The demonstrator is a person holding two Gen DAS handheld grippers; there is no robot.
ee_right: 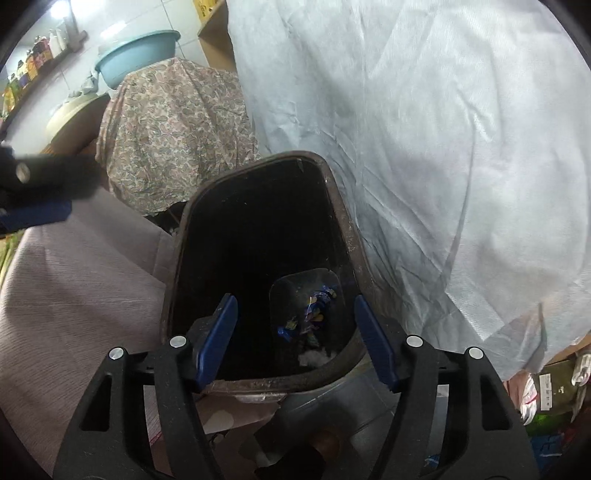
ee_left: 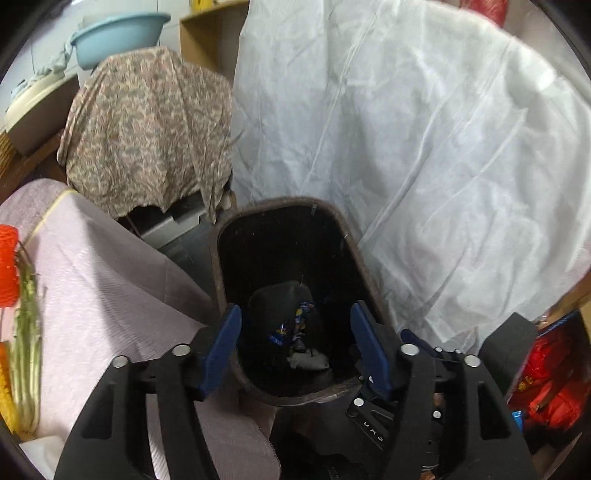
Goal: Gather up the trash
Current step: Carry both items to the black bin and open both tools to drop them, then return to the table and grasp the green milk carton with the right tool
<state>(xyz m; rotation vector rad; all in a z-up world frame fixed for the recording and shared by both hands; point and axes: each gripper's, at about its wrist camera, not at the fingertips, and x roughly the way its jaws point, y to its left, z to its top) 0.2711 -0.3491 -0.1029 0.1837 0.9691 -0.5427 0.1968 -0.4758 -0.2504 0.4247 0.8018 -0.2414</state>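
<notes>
A dark brown trash bin stands open below both grippers; it also shows in the right wrist view. At its bottom lie a blue snack wrapper and a white crumpled tissue; the wrapper and tissue also show in the right wrist view. My left gripper is open and empty above the bin's mouth. My right gripper is open and empty above the bin. The right gripper's body shows low right in the left wrist view.
A pink cloth-covered table lies left of the bin. A white fabric sheet hangs to the right. A paisley cloth covers something behind, with a blue basin above. Red bags sit at the right.
</notes>
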